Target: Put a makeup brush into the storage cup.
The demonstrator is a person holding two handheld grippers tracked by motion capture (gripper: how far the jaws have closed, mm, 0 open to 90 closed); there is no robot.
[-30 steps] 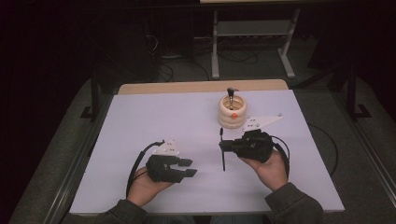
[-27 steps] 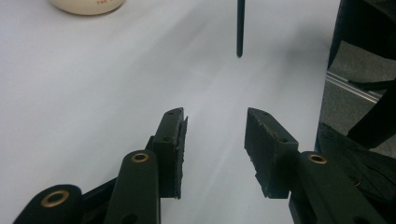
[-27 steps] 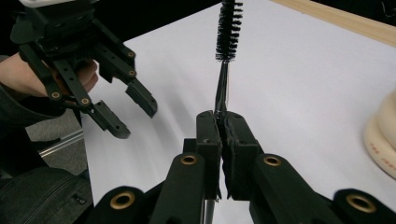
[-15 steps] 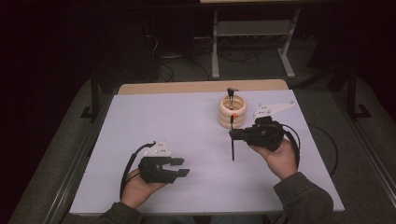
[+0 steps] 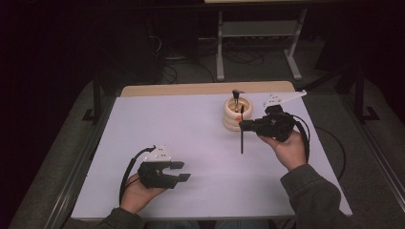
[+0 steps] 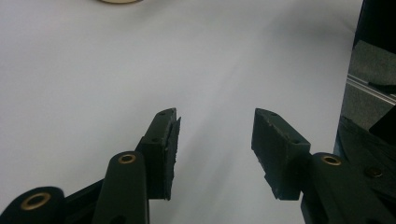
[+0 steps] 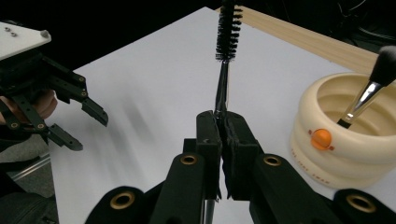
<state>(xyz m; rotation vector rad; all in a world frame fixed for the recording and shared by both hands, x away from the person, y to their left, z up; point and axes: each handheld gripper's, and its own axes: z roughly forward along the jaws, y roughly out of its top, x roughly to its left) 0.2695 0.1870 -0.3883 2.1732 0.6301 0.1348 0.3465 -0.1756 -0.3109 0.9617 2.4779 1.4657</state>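
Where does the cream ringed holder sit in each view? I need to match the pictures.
High view: the cream holder stands right of centre, toward the far edge, just left of the right gripper.
Left gripper view: a cream sliver at the top edge, left of centre.
Right gripper view: at the right edge, a makeup brush leaning inside it.
Shared landmark: the white table.
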